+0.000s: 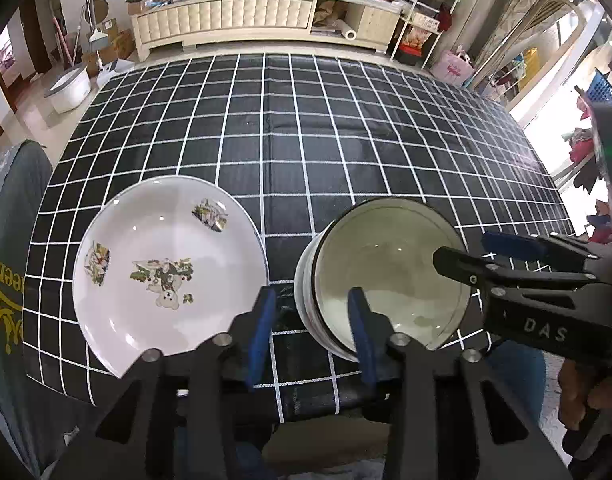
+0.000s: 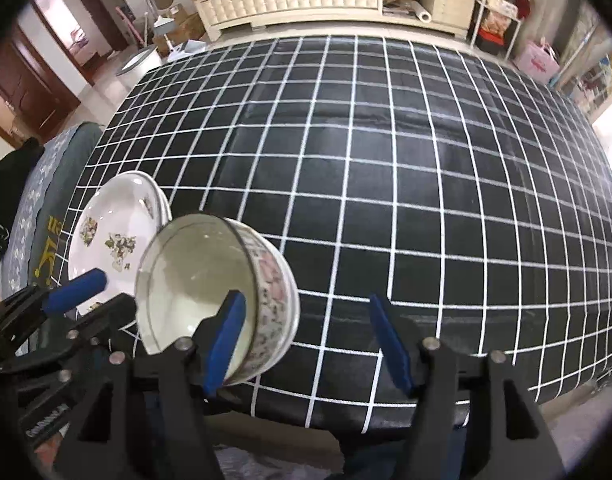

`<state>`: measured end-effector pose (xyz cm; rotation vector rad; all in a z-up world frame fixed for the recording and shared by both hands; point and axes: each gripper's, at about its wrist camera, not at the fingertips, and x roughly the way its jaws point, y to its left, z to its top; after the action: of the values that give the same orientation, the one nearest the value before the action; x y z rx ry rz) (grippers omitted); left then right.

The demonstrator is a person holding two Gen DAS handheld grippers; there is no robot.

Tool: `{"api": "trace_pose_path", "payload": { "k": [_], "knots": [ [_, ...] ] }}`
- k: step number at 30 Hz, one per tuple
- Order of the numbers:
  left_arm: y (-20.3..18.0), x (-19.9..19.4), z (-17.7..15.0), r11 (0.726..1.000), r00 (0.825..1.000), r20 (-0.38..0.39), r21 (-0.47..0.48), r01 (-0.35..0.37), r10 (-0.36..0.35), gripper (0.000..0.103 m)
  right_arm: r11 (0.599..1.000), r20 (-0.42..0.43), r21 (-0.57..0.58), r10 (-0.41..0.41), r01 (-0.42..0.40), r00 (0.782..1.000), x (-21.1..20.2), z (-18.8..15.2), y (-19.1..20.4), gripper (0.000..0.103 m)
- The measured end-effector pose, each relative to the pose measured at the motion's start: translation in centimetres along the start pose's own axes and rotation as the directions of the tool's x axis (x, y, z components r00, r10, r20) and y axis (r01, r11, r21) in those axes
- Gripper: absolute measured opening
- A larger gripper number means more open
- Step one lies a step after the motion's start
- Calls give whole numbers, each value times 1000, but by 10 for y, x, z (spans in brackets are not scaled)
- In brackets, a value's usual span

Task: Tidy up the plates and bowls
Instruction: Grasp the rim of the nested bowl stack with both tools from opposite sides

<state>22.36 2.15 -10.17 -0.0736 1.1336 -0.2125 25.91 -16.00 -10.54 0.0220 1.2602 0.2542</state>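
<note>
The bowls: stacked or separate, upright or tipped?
Stacked and upright: the bowl stack shows several nested rims on the checked tablecloth, empty inside.

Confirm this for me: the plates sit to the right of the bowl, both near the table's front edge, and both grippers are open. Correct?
One thing is wrong. The plates sit to the left of the bowl, as the left wrist view shows. Both are near the table's front edge, and the left gripper and right gripper are open.

A black tablecloth with white grid lines — beyond it a cluttered cream sideboard, a white wire shelf rack.
</note>
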Motion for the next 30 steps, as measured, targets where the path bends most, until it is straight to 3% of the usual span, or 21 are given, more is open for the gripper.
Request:
{"api": "trace_pose_path", "payload": {
  "k": [12, 30],
  "knots": [
    [2, 16, 0, 999, 999, -30, -31, 22, -23, 42, 998, -32, 42, 50, -48, 998, 20, -1, -12, 72],
    [-13, 53, -2, 998, 991, -130, 50, 48, -41, 42, 981, -78, 110, 170, -161, 982, 44, -8, -26, 73]
  ]
}}
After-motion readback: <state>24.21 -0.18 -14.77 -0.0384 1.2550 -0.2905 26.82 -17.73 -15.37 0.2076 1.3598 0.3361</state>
